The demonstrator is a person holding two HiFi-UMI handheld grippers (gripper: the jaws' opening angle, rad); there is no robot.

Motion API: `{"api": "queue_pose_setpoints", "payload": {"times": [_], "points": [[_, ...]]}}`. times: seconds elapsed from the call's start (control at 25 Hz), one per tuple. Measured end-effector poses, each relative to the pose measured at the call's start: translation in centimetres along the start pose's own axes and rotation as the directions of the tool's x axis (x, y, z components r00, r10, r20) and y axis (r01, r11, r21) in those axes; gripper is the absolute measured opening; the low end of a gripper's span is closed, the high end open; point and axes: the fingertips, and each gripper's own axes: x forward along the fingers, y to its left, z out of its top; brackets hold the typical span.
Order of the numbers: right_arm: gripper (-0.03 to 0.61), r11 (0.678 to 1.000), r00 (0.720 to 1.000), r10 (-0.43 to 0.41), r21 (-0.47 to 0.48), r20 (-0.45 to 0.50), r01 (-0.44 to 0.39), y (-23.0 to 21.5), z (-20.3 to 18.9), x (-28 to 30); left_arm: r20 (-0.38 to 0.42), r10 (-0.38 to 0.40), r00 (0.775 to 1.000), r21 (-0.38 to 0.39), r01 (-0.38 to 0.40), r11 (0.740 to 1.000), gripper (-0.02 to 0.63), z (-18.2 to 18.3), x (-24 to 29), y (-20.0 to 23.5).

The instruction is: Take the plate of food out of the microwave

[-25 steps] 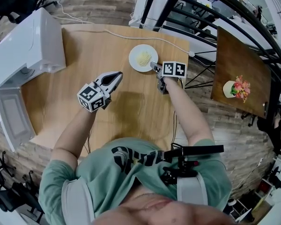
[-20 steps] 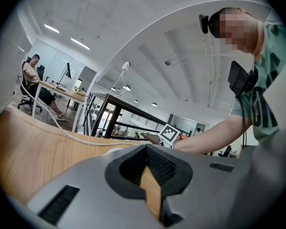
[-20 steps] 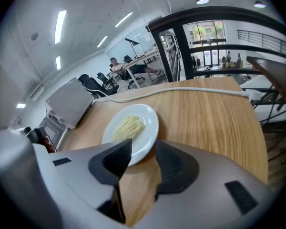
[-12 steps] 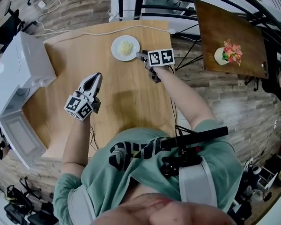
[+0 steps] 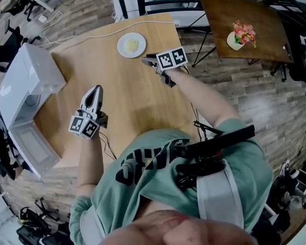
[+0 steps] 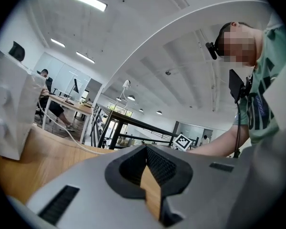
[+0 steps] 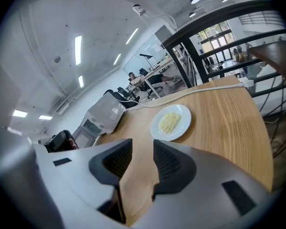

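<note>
A white plate [image 5: 131,45] with pale yellow food rests on the wooden table [image 5: 137,101] near its far edge; it also shows in the right gripper view [image 7: 170,121]. My right gripper [image 5: 149,62] hovers just to the plate's near right, apart from it. Its jaws stand open with only bare wood between them [image 7: 143,149]. The white microwave [image 5: 25,83] sits at the table's left with its door [image 5: 25,142] swung open. My left gripper [image 5: 95,91] hangs over the table's near left, jaws shut on nothing [image 6: 146,149].
A white cable [image 5: 92,32] runs along the table's far edge. A smaller brown table [image 5: 245,14] with a flower pot [image 5: 239,36] stands to the right beyond black railings. Chairs and desks stand on the wood floor round about.
The right gripper has let go of the plate's rim and drawn back a little. The left gripper has moved toward the near left of the table.
</note>
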Motion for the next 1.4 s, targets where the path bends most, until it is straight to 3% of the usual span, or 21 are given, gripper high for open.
{"api": "queue_pose_setpoints", "payload": {"times": [0.36, 0.56, 0.68, 0.84, 0.96, 1.2, 1.32, 1.4], "points": [[0.135, 0.977, 0.982, 0.166, -0.12, -0.092, -0.177, 10.8, -2.3, 2.3, 0.096, 0.171, 0.981, -0.01, -0.171, 0.985, 0.005, 0.9, -12.6, -2.4], [0.047, 0.956, 0.958, 0.246, -0.128, -0.149, -0.265, 18.3, -6.2, 4.2, 0.141, 0.237, 0.961, -0.035, -0.234, 0.972, 0.005, 0.4, -22.0, -2.8], [0.008, 0.927, 0.924, 0.312, -0.142, -0.219, -0.347, 23.1, -8.3, 5.4, 0.199, 0.291, 0.936, -0.06, -0.284, 0.957, 0.005, -0.1, -26.8, -2.9], [0.008, 0.873, 0.857, 0.382, -0.168, -0.347, -0.457, 29.6, -11.9, 6.7, 0.252, 0.339, 0.907, -0.087, -0.327, 0.941, 0.005, -1.6, -33.2, -2.3], [0.008, 0.854, 0.822, 0.399, -0.161, -0.407, -0.494, 33.6, -14.9, 7.7, 0.247, 0.34, 0.907, -0.097, -0.326, 0.94, 0.005, -2.9, -38.1, -1.7], [0.008, 0.846, 0.785, 0.435, -0.098, -0.441, -0.524, 38.6, -20.8, 8.7, 0.156, 0.314, 0.936, -0.104, -0.301, 0.948, 0.005, -7.2, -44.7, -0.7], [0.008, 0.818, 0.746, 0.46, -0.095, -0.482, -0.567, 39.9, -22.5, 6.2, 0.147, 0.339, 0.929, -0.104, -0.326, 0.94, 0.005, -7.3, -45.3, -3.0], [0.008, 0.785, 0.735, 0.485, -0.134, -0.474, -0.605, 40.4, -22.2, 3.6, 0.154, 0.367, 0.917, -0.091, -0.357, 0.93, 0.005, -6.5, -45.5, -5.2]]}}
